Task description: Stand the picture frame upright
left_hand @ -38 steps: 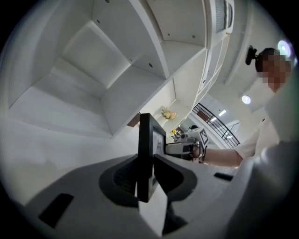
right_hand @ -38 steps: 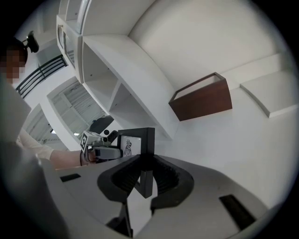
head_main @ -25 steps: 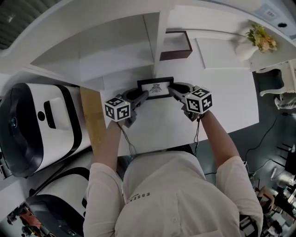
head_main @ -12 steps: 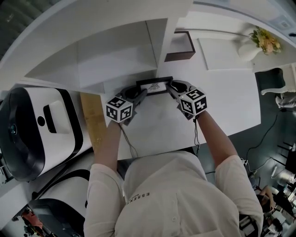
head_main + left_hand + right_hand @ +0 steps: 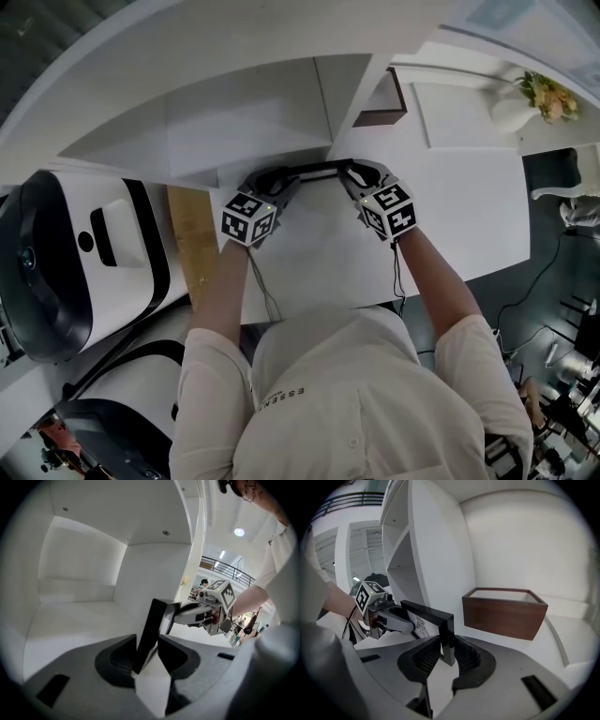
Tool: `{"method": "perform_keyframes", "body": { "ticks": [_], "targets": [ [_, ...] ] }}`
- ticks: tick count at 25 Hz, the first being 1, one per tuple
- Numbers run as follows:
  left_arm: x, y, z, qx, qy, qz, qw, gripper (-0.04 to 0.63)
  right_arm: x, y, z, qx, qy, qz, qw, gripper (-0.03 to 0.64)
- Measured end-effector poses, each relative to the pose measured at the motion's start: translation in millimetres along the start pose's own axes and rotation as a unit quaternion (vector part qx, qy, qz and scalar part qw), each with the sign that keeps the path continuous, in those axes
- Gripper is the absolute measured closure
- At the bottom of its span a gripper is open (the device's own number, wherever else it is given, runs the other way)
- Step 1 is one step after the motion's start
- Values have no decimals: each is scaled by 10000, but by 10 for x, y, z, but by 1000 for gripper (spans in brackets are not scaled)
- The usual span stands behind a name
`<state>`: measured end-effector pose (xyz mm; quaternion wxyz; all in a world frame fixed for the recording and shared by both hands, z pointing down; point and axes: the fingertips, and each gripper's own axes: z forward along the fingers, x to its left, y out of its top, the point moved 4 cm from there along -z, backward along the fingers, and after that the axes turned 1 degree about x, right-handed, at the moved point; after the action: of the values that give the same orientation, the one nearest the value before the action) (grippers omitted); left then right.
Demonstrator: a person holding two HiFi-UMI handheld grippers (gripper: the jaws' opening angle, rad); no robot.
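The black picture frame (image 5: 314,170) stands nearly upright on the white table (image 5: 450,206), edge-on in the head view, just in front of the white shelf unit (image 5: 234,112). My left gripper (image 5: 292,178) is at its left end. In the left gripper view the frame (image 5: 152,620) leans slack across the gap of that gripper (image 5: 147,641), whose jaws are opening. My right gripper (image 5: 345,173) holds the right end. In the right gripper view both pads of that gripper (image 5: 446,648) press on the frame's corner (image 5: 426,616), print side facing left.
A brown wooden box (image 5: 382,98) sits behind the frame to the right, close to my right gripper (image 5: 504,611). A vase of flowers (image 5: 534,94) is at the far right. A white and black machine (image 5: 66,253) and a wooden plank (image 5: 192,234) lie to the left.
The frame has tipped from showing its printed face to edge-on. Both grippers moved away from the person toward the shelf unit with it.
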<state>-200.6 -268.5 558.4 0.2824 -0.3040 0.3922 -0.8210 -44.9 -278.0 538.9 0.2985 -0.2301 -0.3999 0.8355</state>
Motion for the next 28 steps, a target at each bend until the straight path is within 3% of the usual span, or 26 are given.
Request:
{"method": "perform_keyframes", "body": {
  "ticks": [8, 13, 18, 20, 23, 28],
  "targets": [
    [95, -37, 2, 100, 220, 79, 9997, 465, 22, 18, 52, 12, 0, -75, 10000, 511],
    [108, -55, -5, 11, 211, -213, 9996, 461, 19, -2, 52, -45, 16, 286, 9996, 506],
    [108, -74, -26, 162, 375, -264, 9988, 452, 25, 22, 33, 0, -281, 201, 9994, 494],
    [123, -103, -33, 245, 426, -348, 9982, 431, 18, 29, 20, -10, -379, 243, 9990, 452],
    [129, -130, -79, 238, 412, -495, 9976, 364, 32, 21, 1, -10, -512, 249, 9984, 442],
    [58, -123, -213, 289, 554, -426, 9971, 355, 55, -10, -95, -65, -692, 366, 9969, 437]
  ]
}}
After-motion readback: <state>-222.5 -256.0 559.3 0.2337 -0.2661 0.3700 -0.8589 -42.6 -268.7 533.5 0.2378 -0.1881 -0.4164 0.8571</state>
